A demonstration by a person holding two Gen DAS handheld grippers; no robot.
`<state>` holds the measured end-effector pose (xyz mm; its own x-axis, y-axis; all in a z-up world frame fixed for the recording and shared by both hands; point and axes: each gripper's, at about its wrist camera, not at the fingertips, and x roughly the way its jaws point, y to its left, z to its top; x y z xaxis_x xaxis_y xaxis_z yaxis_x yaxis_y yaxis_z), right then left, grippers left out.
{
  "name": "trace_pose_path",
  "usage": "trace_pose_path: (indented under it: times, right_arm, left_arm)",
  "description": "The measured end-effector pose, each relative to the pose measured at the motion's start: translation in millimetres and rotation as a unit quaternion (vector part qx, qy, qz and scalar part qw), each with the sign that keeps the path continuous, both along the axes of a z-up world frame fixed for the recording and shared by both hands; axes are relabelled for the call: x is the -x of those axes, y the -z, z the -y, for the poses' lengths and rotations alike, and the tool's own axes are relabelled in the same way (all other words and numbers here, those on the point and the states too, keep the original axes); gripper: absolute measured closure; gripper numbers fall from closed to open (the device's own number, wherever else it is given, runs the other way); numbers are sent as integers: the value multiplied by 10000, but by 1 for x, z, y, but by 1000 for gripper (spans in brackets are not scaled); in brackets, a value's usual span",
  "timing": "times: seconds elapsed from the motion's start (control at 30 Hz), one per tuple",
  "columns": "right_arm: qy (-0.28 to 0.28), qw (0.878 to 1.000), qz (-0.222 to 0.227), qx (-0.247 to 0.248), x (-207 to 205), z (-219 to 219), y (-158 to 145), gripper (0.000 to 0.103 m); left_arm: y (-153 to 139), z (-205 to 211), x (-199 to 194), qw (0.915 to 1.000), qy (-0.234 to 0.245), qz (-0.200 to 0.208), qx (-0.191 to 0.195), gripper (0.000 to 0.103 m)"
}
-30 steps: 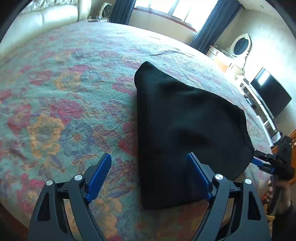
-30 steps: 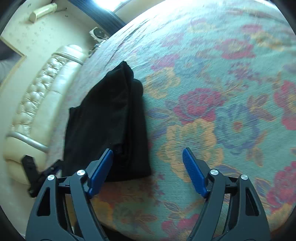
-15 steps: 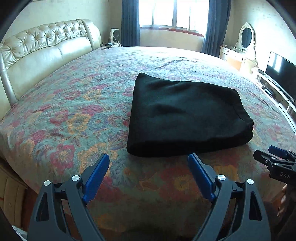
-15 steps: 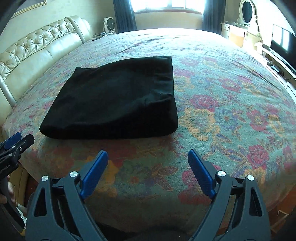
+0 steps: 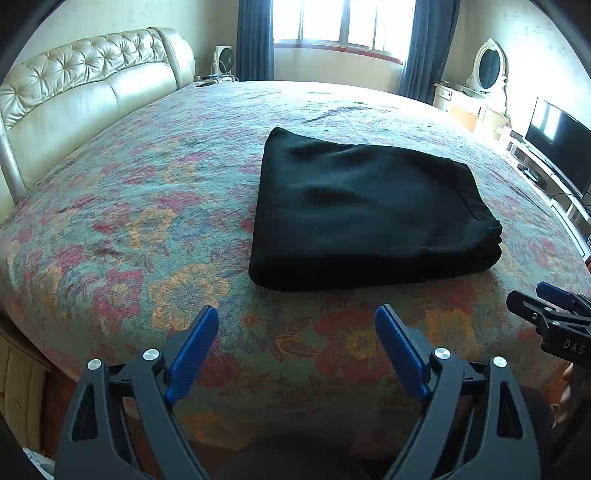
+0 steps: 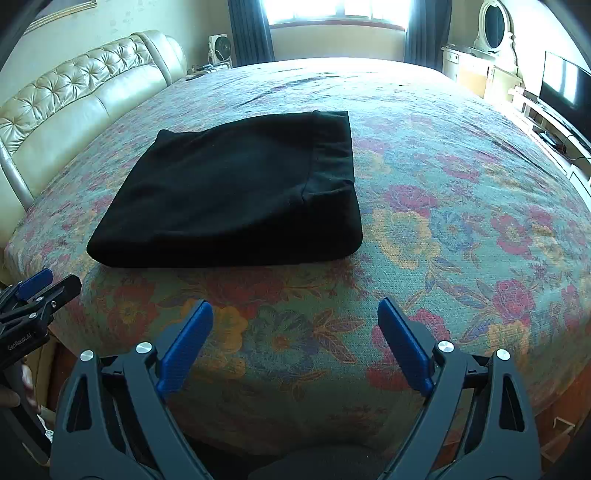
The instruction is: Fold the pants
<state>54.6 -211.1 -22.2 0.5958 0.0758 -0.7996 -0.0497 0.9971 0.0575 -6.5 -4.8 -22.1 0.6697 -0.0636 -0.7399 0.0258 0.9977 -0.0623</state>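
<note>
Pants [image 5: 369, 214], black, folded into a flat rectangle, lie on the floral bedspread [image 5: 147, 206] near the bed's front edge. Left wrist view: my left gripper [image 5: 297, 321] stands wide, blue pads apart, nothing between them, only bedspread under the gap; pants sit just ahead of the tips, not touched. My right gripper [image 5: 554, 314] shows at the right edge, off to the side of the pants' right end, clear of the cloth. Tufted cream headboard [image 5: 81, 96] on the left, window [image 5: 343, 22] with dark curtains at the back, TV [image 5: 557, 147] on the right. Right wrist view: right gripper [image 6: 295, 317] has just been opening and now stands wide, empty, bedspread [image 6: 461, 221] beneath. Pants [image 6: 236, 192] lie ahead and left of its tips, apart from them, waistband end toward the right. Left gripper [image 6: 40, 288] pokes in at the left edge, near the pants' left corner, not touching; how wide it stands is not clear here.
</note>
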Motion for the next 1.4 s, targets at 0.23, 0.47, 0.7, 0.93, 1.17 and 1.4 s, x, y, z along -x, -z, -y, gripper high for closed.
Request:
trace_pose_path:
  times: [0.23, 0.47, 0.7, 0.93, 1.17, 1.4]
  right_arm:
    - [33, 10000, -6, -13, 0, 1, 0, 12]
    - [22, 10000, -7, -11, 1, -1, -1, 12]
    - [0, 10000, -55, -21, 1, -3, 2, 12]
    - [-9, 10000, -66, -33, 1, -4, 3, 12]
    - [-12, 10000, -69, -42, 2, -5, 4, 12]
    - [-1, 10000, -74, -52, 3, -6, 4, 12]
  left_arm:
    - [1, 1, -1, 10000, -8, -74, 48, 17]
    - [0, 0, -2, 10000, -10, -62, 65, 17]
    - [0, 0, -2, 10000, 1, -58, 71, 17]
    - [-6, 1, -3, 10000, -65, 15, 52, 17]
    - [-5, 4, -2, 9999, -41, -35, -107, 17]
    - [-7, 12, -1, 9995, 142, 61, -280, 17]
